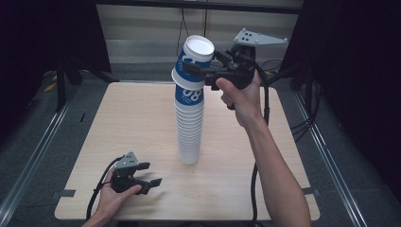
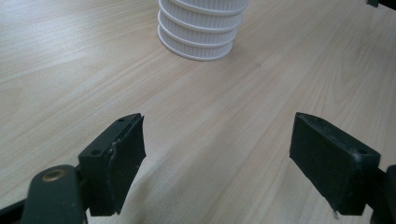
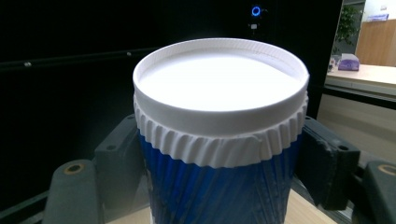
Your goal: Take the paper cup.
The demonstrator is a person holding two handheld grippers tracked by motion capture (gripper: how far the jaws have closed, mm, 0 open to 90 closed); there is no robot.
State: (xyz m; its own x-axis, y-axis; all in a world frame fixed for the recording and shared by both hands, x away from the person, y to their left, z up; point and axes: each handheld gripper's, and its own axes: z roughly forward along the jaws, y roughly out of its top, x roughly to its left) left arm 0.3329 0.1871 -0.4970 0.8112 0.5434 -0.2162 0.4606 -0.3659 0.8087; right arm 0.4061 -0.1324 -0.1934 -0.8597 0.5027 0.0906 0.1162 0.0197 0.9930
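Item: blue-and-white ribbed paper cup point(image 1: 196, 57), inverted, white base uppermost, tilted at the top of a tall stack of nested white ribbed paper cups point(image 1: 189, 135) standing mid-table. Holder: right gripper point(image 1: 201, 71), black jaws clamped on the cup's blue wall from both sides; its pads point(image 3: 119, 168) press the corrugated sleeve. Left gripper point(image 1: 150, 174): released, jaws spread wide with nothing between them, low on the pale wood-grain laminate table point(image 1: 132, 123) near its front edge, well apart from the stack. Risk, judged: the stack is slender and unsupported at its base; a sideways pull or a jammed cup could drag it over. Thin paper walls may crush under a hard squeeze. Surfaces: fluted sleeve, smooth rolled rims, matte rubbery pads
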